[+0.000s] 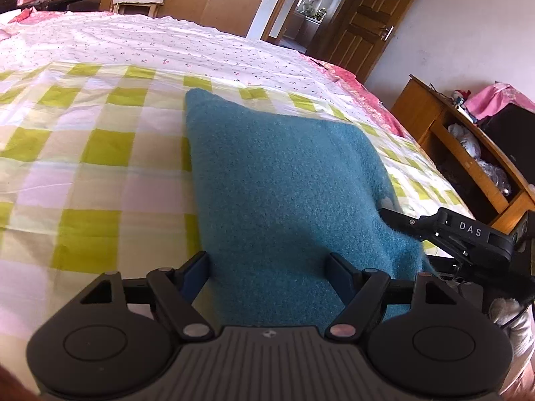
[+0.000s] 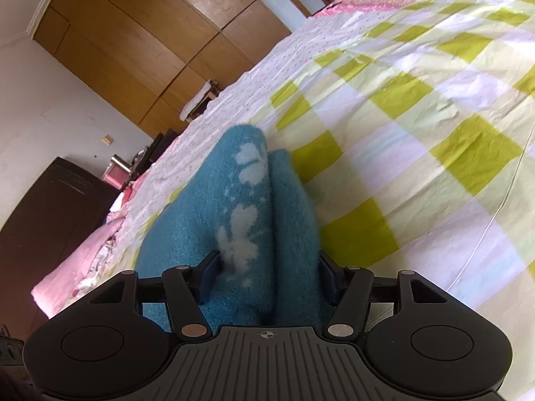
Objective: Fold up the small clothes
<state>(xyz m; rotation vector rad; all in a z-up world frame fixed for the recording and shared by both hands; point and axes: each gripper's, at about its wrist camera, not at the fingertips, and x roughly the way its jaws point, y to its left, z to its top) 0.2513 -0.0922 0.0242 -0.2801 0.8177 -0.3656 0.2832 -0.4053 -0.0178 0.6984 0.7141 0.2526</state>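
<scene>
- Teal fleece garment lies on the checked bedsheet, near the edge of the bed closest to me. Seen from the left wrist it is flat and roughly rectangular; my judgement is it is already doubled over at least once.
- Right wrist view: two thick fleece layers stand side by side, pale blotch pattern on the left one. Reads as a fold pinched up along the garment's right edge.
- Left gripper: jaws spread wide, the garment's near edge running between them. Fingers flank the fabric without squeezing it. I log it as released, probably staged to take that edge.
- Right gripper: jaws partly closed, both fingers pressed into the bunched fleece. I log it as grasping the garment, likely holding the layers together for the next fold.
- Wooden side table beside the bed; not involved.
</scene>
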